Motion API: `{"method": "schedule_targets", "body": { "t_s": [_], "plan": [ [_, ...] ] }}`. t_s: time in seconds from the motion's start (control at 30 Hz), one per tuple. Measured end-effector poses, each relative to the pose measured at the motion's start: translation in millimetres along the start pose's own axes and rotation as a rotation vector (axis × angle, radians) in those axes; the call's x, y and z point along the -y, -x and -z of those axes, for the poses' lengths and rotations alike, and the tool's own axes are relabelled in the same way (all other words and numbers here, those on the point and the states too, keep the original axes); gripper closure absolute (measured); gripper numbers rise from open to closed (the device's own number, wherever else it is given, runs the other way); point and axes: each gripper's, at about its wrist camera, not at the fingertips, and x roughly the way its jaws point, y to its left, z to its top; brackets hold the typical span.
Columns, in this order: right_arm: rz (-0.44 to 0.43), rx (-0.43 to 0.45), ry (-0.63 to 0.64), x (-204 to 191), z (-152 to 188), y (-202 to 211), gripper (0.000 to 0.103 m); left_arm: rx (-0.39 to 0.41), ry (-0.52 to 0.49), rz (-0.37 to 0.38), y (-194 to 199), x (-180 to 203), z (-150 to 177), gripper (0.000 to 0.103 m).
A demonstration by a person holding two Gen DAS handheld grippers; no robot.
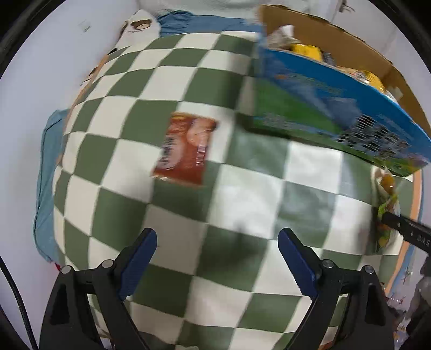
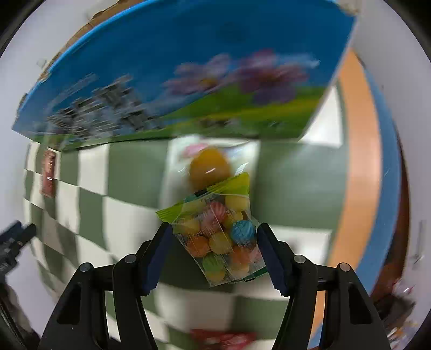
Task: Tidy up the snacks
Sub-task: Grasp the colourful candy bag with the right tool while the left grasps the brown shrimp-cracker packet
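Observation:
My right gripper [image 2: 212, 231] is shut on a clear bag of coloured candy balls [image 2: 218, 228] with a green top, held above the checkered cloth [image 2: 129, 172]. A packet with an orange jelly [image 2: 208, 167] lies just beyond it. The blue and green cardboard box [image 2: 188, 72] stands behind. My left gripper [image 1: 216, 242] is open and empty above the cloth [image 1: 150, 113]. A red-orange snack packet [image 1: 186, 146] lies ahead of it. The box [image 1: 323, 107] holds yellow packets [image 1: 307, 51]. The candy bag [image 1: 386, 212] and the right gripper's finger [image 1: 404, 226] show at the right edge.
A red packet [image 2: 223, 339] lies on the cloth at the bottom of the right wrist view. Blue bedding [image 1: 45, 172] and a pillow with a cartoon print [image 1: 137, 25] lie under and behind the cloth. An orange and blue mat border [image 2: 361, 161] runs along the right.

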Motion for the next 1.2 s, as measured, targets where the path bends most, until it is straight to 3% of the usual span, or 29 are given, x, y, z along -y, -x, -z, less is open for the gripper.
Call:
{"method": "schedule_targets", "body": {
  "t_s": [0.2,0.33,0.47,0.57,0.63,0.7,0.73,0.77,0.83,1.07,1.2],
  "plan": [
    [-0.087,-0.019,-0.103,-20.9,15.1,-14.2,0.036,-0.009,-0.005,-0.038,-11.4,-23.1,-26.2,0.011],
    [-0.151,-0.041,-0.146,-19.0,14.7,-14.1,0.034,-0.056,-0.027,-0.059,-35.6,-27.3,-55.1,0.011],
    [-0.152,-0.058,-0.124,-17.7,6.3,-8.7,0.025,-0.098,-0.077,-0.096,-67.3,-25.4,-82.0,0.011],
    [-0.144,-0.057,-0.074,-23.0,3.5,-5.3,0.025,-0.142,-0.150,-0.083,-92.6,-15.5,-94.2,0.011],
    [-0.096,-0.060,0.006,-36.4,2.7,-7.6,0.025,-0.129,-0.180,-0.075,-97.7,-9.6,-95.0,0.016],
    [-0.032,-0.063,0.076,-49.9,4.0,-14.9,0.026,-0.117,-0.175,-0.042,-96.0,-6.2,-90.1,0.044],
    [-0.005,-0.061,0.087,-53.0,4.6,-18.5,0.035,-0.116,-0.168,-0.031,-93.2,-5.2,-86.3,0.049],
    [0.023,-0.059,0.093,-55.1,5.5,-20.8,0.044,-0.117,-0.156,-0.022,-90.7,-5.5,-82.0,0.049],
    [0.031,-0.054,0.092,-57.2,7.8,-21.0,0.046,-0.123,-0.135,0.002,-84.8,-5.4,-66.2,0.049],
    [-0.016,-0.119,0.146,-82.6,43.1,-19.6,0.047,-0.202,-0.039,0.130,-72.3,7.6,22.6,0.049],
    [-0.035,-0.147,0.142,-88.8,56.6,-25.5,0.047,-0.226,-0.046,0.139,-75.6,22.4,46.3,0.049]
  ]
}}
